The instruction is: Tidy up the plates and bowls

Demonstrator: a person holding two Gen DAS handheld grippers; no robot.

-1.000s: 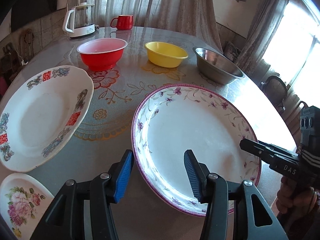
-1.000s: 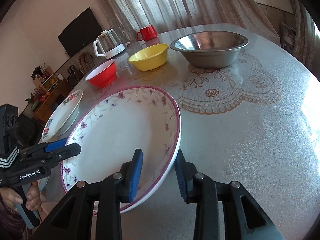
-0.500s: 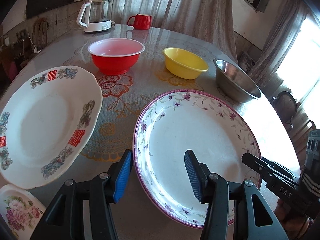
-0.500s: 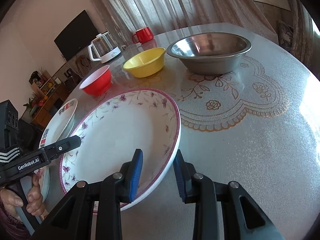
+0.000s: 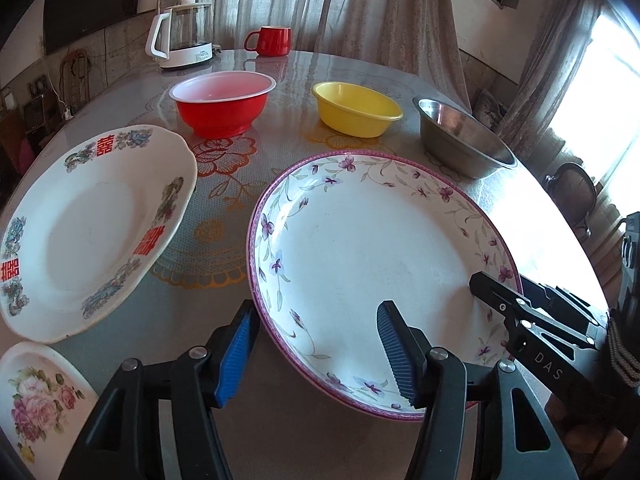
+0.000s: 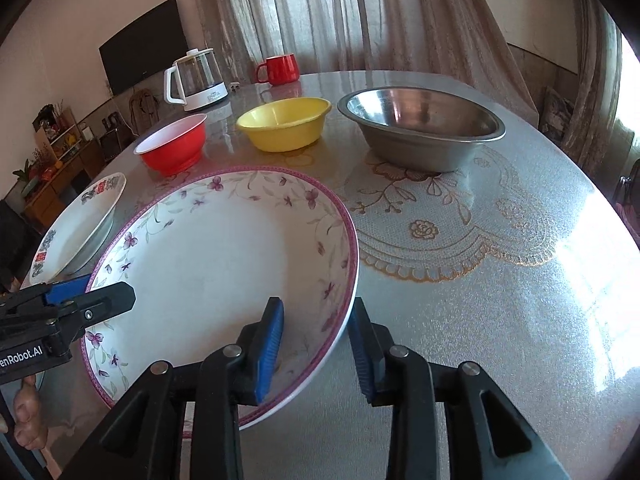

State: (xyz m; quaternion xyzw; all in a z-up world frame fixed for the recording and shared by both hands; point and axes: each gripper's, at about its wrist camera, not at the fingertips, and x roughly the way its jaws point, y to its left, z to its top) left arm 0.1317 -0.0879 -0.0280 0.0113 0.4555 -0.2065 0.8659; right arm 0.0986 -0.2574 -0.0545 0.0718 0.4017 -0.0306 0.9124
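Large purple-flowered plate (image 5: 372, 264) sat lower centre of the left wrist frame, on the table (image 6: 500, 280) or just above it; its far-right rim looked lifted in the right wrist view, but I couldn't tell for sure. Left gripper (image 5: 316, 350) was open, jaws straddling the plate's near-left rim with clear gaps, not touching as far as visible. Right gripper (image 6: 316, 344) had one pad inside the well and one outside the rim; jaws close to the rim, but whether actually clamped I couldn't tell.

The plate looked glazed ceramic: stiff, heavy for its width, slick, and likely to chip. Best hold was judged to be the sloped rim, pads across the edge, one gripper each side so it stayed level.

Red-character plate (image 5: 88, 232) lay at left of the frame, well apart, and looked like the likely stack spot. Rose plate (image 5: 36, 404) was in the lower left corner. Red bowl (image 5: 222, 106), yellow bowl (image 5: 356, 108) and steel bowl (image 5: 460, 140) lined the upper middle. Kettle (image 5: 180, 36) and red mug (image 5: 270, 40) sat at the top.
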